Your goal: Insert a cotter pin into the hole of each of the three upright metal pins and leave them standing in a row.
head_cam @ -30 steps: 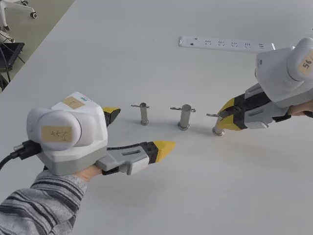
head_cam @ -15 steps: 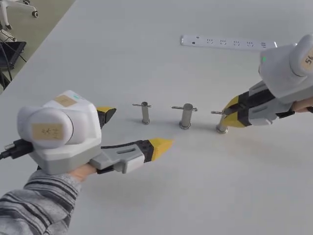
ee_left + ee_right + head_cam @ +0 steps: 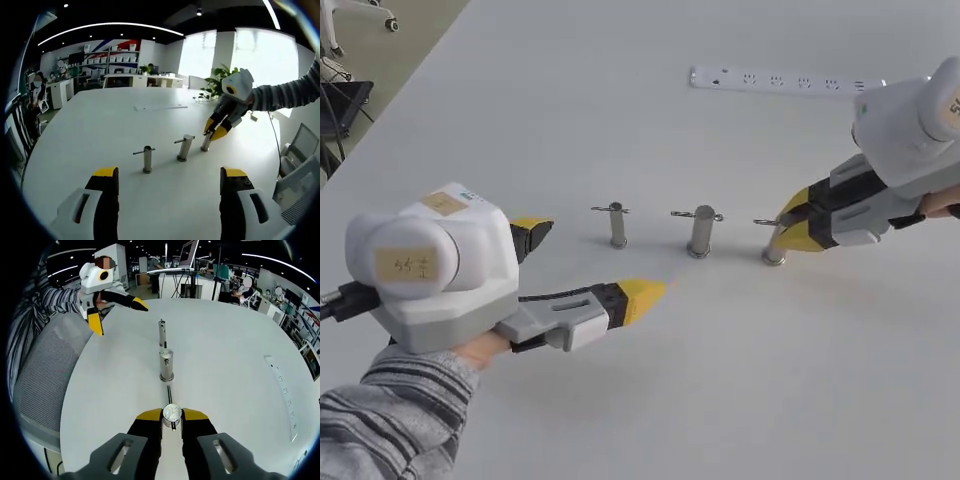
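Where the head view looks down on the table (image 3: 620, 400), three pins stand in a row: left pin (image 3: 618, 226), middle pin (image 3: 700, 232) and right pin (image 3: 775, 247). Cotters (image 3: 678, 214) sit crosswise near their tops. Right gripper (image 3: 792, 222) is at the right pin's top.

Left gripper view: left gripper (image 3: 169, 175) jaws wide, empty, short of the left pin.

Right gripper view: jaws narrow, pinching the right pin's head from both sides.
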Demonstrator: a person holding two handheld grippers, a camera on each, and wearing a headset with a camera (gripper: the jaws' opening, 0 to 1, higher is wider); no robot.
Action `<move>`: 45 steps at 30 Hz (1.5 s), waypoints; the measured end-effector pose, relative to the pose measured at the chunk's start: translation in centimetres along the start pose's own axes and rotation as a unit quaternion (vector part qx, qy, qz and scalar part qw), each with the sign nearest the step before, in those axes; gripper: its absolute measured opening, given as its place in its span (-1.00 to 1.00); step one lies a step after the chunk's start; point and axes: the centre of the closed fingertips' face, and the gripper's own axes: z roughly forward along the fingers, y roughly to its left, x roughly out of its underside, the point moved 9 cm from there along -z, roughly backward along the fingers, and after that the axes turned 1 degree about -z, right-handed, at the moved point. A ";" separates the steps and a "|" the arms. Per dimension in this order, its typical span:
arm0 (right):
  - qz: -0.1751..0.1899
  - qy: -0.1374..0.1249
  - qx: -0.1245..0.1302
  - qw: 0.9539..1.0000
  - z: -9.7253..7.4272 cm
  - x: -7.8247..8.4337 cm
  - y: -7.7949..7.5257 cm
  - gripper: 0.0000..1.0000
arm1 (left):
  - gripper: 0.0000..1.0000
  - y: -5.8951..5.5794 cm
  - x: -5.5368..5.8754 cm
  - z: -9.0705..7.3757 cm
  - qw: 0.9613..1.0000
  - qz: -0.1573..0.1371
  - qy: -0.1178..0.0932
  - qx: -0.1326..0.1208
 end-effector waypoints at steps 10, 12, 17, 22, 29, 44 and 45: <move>-0.022 0.009 0.031 0.999 -0.2 -0.1 -0.2 -0.67 | 0.64 0.1 0.1 0.0 1.000 0.002 0.003 0.003; -0.025 0.013 0.041 0.999 -0.3 0.0 0.1 -0.57 | 0.64 0.2 0.0 0.0 1.000 0.002 0.003 0.005; 0.033 -0.010 0.073 0.997 -1.2 0.1 1.0 -0.49 | 0.64 0.4 -0.3 -0.1 1.000 0.008 0.003 0.004; 0.109 -0.041 0.108 0.987 -1.9 0.1 2.4 -0.15 | 0.66 0.6 -1.0 -0.3 1.000 0.018 0.001 0.007; 0.157 -0.061 0.150 0.974 -2.8 -0.5 4.5 0.13 | 0.75 0.3 -1.7 -0.6 1.000 0.018 -0.005 0.009; 0.263 -0.114 0.205 0.936 -3.1 -1.1 8.3 0.48 | 0.97 0.5 -1.8 -2.1 1.000 -0.008 -0.013 -0.017; 0.273 -0.117 0.209 0.932 -3.2 -1.1 8.5 0.49 | 0.97 0.5 -1.8 -2.2 1.000 -0.008 -0.012 -0.017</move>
